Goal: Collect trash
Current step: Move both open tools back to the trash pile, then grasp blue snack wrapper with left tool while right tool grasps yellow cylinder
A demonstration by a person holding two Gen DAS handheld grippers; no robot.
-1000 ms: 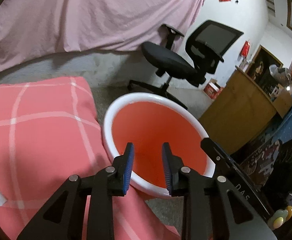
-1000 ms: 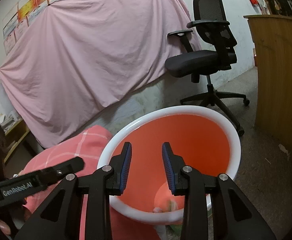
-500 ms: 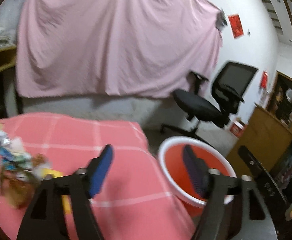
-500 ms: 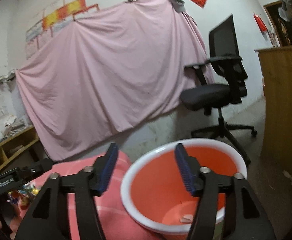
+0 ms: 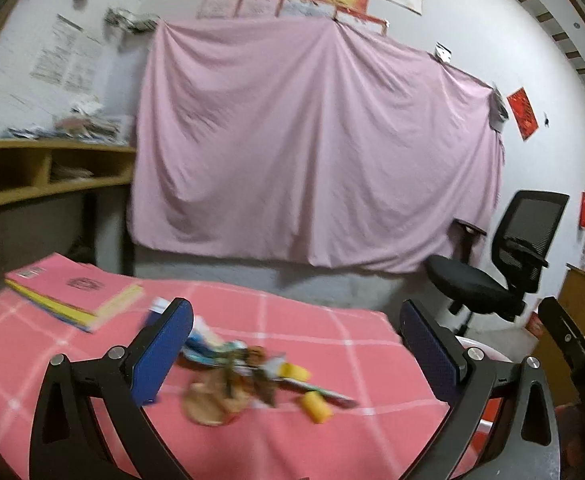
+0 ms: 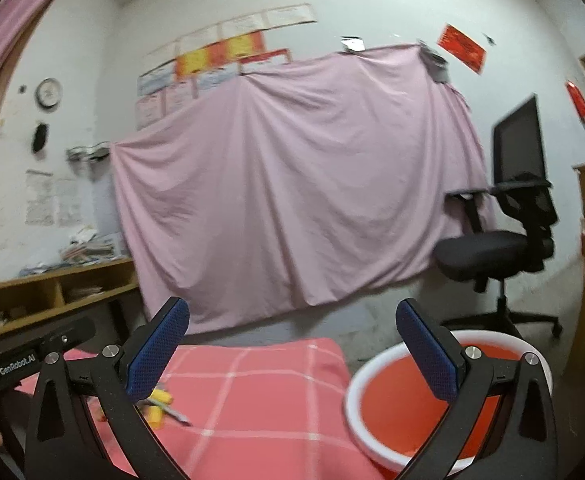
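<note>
Left gripper: black two-finger tongs with blue ribbed pads, jaws opening, spread wide, nothing between them; aimed over the table at the litter.
Right gripper: same build, jaws opening, spread wide, empty; poised above the table edge and the tub.
Trash pile: jumble of crumpled wrappers, brownish scraps, two small yellow cylinders and a thin pen-like stick, lying loose on the cloth just ahead of the left tongs; blurred, so single items possibly misread.
Table cloth: pink fabric with a white grid, soft, wrinkles likely.
Bin: round orange plastic tub with a white rim, standing on the floor just beside the table's right end, below the cloth edge; almost hidden behind the right finger in the left view.
Book stack: pink-covered books with yellow page edges, far left corner of the table, well apart from the litter.
Office chair: black mesh-backed swivel chair, beyond the tub.
Wall drape: large pink sheet hung across the far wall.

Risk, grip: mixed loose bits; one pinch probably takes only part, the rest scattering or falling short of the tub.
Risk, roll: yellow cylinders apt to roll off the table if nudged.
Risk, cloth: pads closing low could snag fabric and drag the pile.
Risk, collision: both tongs near one another over the same stretch; a crossed reach could knock them together.
</note>
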